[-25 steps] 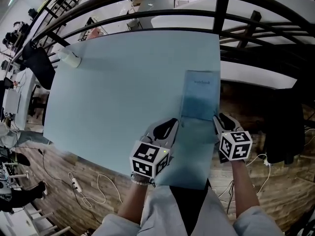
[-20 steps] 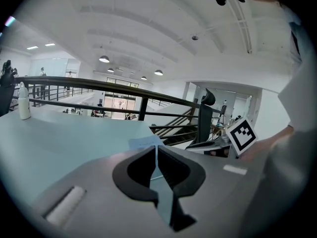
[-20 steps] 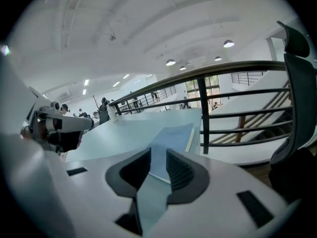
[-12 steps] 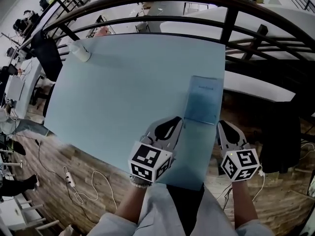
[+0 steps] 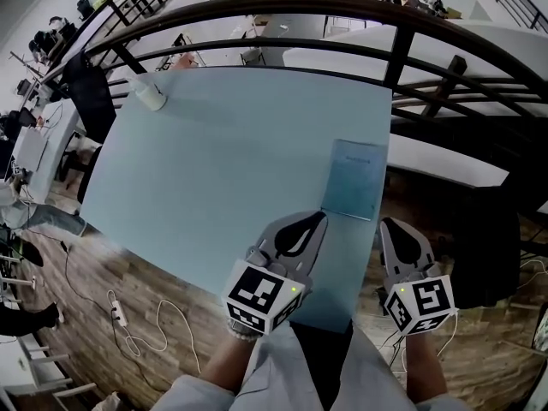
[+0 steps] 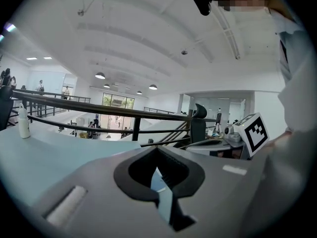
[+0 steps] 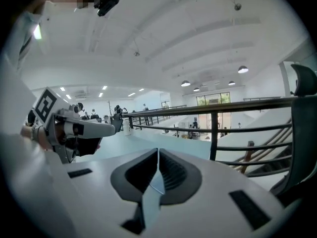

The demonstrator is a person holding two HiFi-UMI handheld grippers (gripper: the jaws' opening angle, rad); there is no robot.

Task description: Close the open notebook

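No legible text, number or brand in any view. The notebook [image 5: 354, 179] on the worktop [image 5: 214, 161] carries one short line of print near the top of its cover, and we cannot make it out at this size. The cube on the left gripper [image 5: 318, 219] and the cube on the right gripper [image 5: 392, 225] bear black-and-white square marker patterns only, which we do not read as letters or numerals. The white bottle [image 5: 147, 92] at the worktop's far left corner shows no label we can read. Background signs are too small to read.
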